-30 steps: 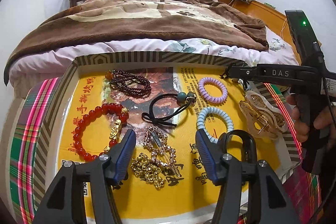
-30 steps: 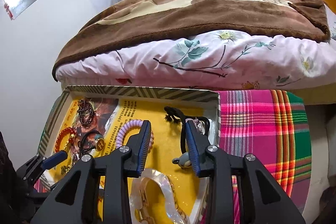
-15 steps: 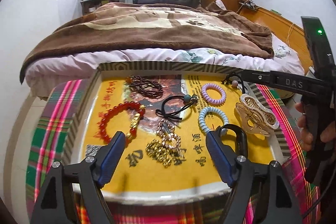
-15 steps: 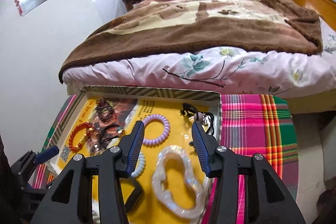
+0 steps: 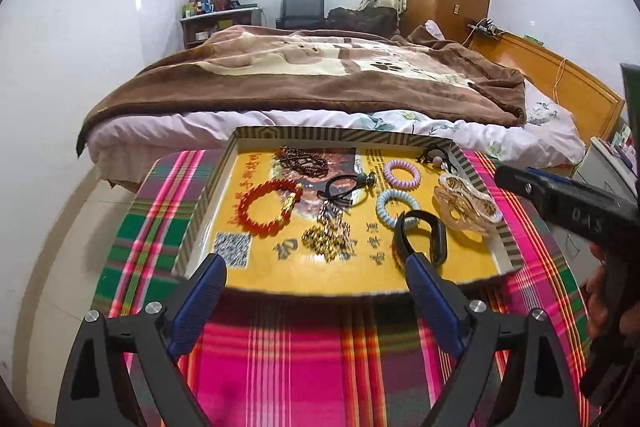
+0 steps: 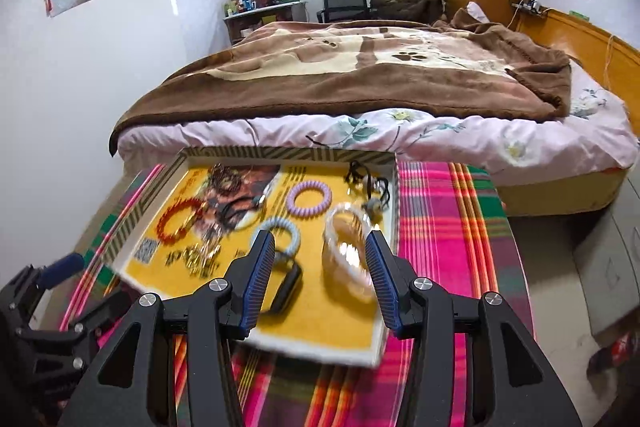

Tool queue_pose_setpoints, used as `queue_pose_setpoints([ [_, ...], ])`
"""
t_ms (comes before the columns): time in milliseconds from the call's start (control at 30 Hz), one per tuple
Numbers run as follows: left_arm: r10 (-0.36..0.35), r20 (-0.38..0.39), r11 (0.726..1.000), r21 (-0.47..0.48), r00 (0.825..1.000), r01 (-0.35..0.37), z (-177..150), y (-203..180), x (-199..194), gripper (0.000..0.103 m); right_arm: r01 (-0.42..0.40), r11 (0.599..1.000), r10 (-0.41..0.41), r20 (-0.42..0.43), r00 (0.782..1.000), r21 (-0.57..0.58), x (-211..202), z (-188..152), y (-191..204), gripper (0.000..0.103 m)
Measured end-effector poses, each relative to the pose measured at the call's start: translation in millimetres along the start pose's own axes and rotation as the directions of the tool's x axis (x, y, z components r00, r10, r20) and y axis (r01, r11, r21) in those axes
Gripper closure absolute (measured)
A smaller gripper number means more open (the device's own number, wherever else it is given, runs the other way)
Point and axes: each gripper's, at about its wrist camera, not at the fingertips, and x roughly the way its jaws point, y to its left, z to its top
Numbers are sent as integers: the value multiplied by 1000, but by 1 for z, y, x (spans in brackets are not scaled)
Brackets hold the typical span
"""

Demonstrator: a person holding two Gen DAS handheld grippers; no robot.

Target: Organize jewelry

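Left wrist view: the left claw (image 5: 316,277) sits low-centre of frame, jaws wide apart and just been opening further, nothing btwn them but plaid cloth and the tray's near edge. Tray (image 5: 506,247) fills mid-frame on the plaid-covered table (image 5: 280,355). All jewelry lies inside it, spread out w/ gaps: red bead bracelet (image 5: 270,207) centre-left, dark bead bracelet (image 5: 304,159) above it, black hair tie w/ bead (image 5: 346,189) in the middle, gold chain pile (image 5: 328,237) below that, purple coil tie (image 5: 402,173) and blue coil tie (image 5: 396,207) right of centre, black band (image 5: 424,237) lower right, clear hair claw clip (image 5: 466,205) at far right, another black tie (image 5: 438,157) in the upper-right corner. Right claw's black body shows at the right edge, tips out of frame.

Right wrist view: right claw (image 6: 318,277) at bottom centre, jaws part-open, having just widened, gripping nothing; blue coil tie and clear clip lie beyond the tips, partly blurred. Same tray, same items, nothing on the cloth outside it.

Judgement: looks near done or done. Every piece in the tray, like w/ like, both claws empty and clear of it. Left, if anything: gold chains look bunched, could be separated.
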Motion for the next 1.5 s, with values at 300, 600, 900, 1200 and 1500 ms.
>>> queue_pose_setpoints([
  [300, 52, 32, 999, -6, 998, -52, -28, 4, -35, 12, 49, 998, -49, -14, 999, 41, -32, -45, 13, 55],
  [600, 78, 24, 997, 5, 997, -78, -47, 1, -45, 12, 98, 995, -98, -1, 995, 33, -53, -76, 27, 55],
  [900, 73, -8, 997, -7, 997, -73, -52, 1, -45, 12, 91, 994, -91, -4, 996, 64, -58, -88, 28, 55],
  [1200, 61, -7, 998, -34, 998, -62, -56, 2, -44, 12, 90, 993, -90, -5, 996, 76, -60, -98, 27, 55],
  [1500, 86, -2, 996, -17, 996, -86, -57, 0, -45, 12, 97, 992, -97, -2, 995, 78, -61, -100, 26, 55],
])
